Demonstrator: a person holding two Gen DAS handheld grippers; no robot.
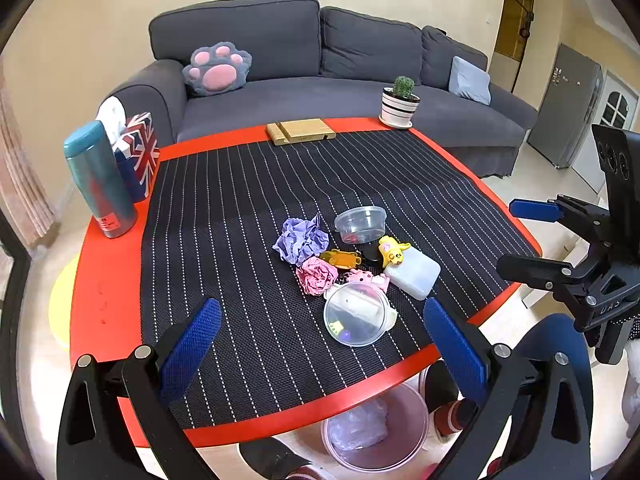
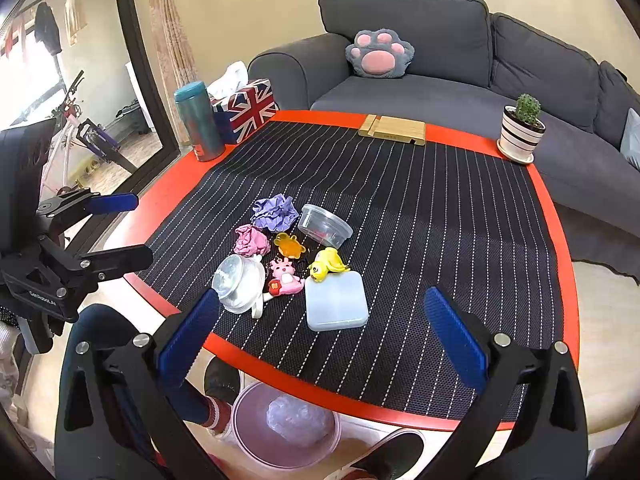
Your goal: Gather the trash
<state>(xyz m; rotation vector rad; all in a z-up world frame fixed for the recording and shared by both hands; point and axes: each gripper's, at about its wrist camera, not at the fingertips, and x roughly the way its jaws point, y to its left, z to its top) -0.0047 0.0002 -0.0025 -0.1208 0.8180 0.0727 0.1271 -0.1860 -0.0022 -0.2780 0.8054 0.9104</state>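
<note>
A crumpled purple paper ball [image 1: 301,238] [image 2: 275,213] and a crumpled pink paper ball [image 1: 316,275] [image 2: 250,240] lie on the striped mat among small toys. A pink bin [image 1: 374,428] [image 2: 286,426] with a plastic liner stands on the floor under the table's near edge. My left gripper [image 1: 320,344] is open and empty, above the mat's near edge; it also shows in the right wrist view [image 2: 132,226]. My right gripper [image 2: 326,340] is open and empty, near the table's front edge; it also shows in the left wrist view [image 1: 516,236].
Two clear plastic tubs [image 1: 361,224] [image 1: 356,314], a white flat box [image 1: 414,274], yellow, orange and pink toys [image 1: 391,250] surround the paper. A teal flask [image 1: 99,179], flag tissue box [image 1: 138,154], wooden stand [image 1: 301,131] and potted cactus [image 1: 400,103] sit at the red table's far edge [image 1: 224,140].
</note>
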